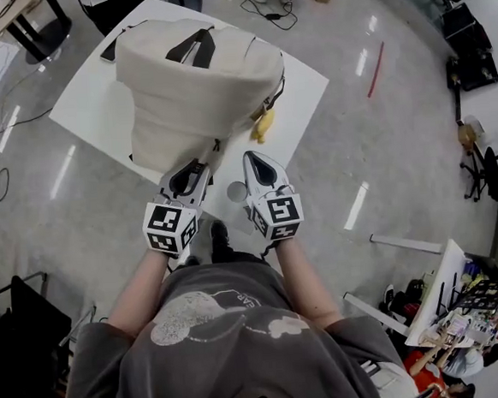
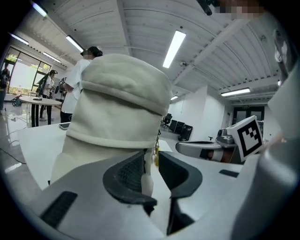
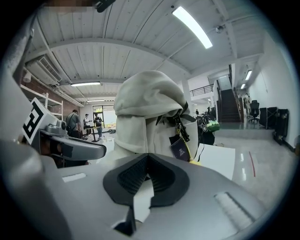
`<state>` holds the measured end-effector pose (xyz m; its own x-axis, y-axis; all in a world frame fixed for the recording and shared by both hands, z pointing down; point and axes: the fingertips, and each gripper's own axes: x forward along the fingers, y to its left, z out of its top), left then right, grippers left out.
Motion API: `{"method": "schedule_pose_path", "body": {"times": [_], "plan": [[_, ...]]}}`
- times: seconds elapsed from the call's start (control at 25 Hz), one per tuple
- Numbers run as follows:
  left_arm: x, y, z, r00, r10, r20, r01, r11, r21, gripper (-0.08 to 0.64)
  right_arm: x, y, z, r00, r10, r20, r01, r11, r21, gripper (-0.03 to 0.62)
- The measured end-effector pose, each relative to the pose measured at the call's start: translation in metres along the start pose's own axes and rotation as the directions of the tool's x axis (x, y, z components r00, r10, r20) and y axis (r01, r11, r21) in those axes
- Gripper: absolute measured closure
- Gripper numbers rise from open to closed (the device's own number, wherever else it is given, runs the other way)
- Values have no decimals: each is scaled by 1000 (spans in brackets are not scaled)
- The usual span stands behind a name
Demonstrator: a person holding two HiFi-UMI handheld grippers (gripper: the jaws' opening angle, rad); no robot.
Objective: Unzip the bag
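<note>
The cream bag (image 1: 197, 86) stands upright on the white table (image 1: 87, 103), at twelve o'clock from both grippers in the head view, and nothing shows it opened yet. The step in hand looks like the approach. The left gripper (image 1: 197, 166) is close to the bag's near lower edge, at about six o'clock of the bag. Its jaws stand apart with a narrow gap and grip nothing in its own view (image 2: 151, 159). The right gripper (image 1: 255, 158) sits just beside it at three o'clock, with its jaws brought together on nothing (image 3: 147, 157).

On the bag's right flank, at about four o'clock of the bag, hang a dark tag (image 3: 179, 149) and a yellow charm (image 1: 263, 126). Dark hardware sits above them (the zip pull is probably there, though it is too small to be sure).

The next move likely calls for the left gripper to pinch the fabric and steady the bag. The right one would have to open its jaws and reach for that pull.
</note>
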<state>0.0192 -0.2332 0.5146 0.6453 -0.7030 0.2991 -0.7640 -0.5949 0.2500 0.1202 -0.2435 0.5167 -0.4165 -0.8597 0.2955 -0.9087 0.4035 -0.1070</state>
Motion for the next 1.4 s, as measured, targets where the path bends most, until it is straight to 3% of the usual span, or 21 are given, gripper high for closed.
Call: {"method": "schedule_pose_path", "body": {"times": [0.4, 0.76, 0.92, 1.4], "plan": [[66, 19, -26, 993, 63, -105, -57, 997, 59, 437, 23, -16, -10, 997, 72, -42, -72, 997, -16, 592], [99, 21, -43, 984, 71, -164, -61, 996, 68, 422, 29, -30, -19, 993, 95, -63, -96, 995, -9, 592], [104, 17, -42, 984, 72, -164, -53, 991, 122, 502, 33, -29, -22, 991, 110, -72, -111, 994, -7, 592], [72, 25, -34, 986, 124, -112, -123, 992, 21, 520, 39, -17, -26, 980, 176, -94, -178, 984, -11, 592]]}}
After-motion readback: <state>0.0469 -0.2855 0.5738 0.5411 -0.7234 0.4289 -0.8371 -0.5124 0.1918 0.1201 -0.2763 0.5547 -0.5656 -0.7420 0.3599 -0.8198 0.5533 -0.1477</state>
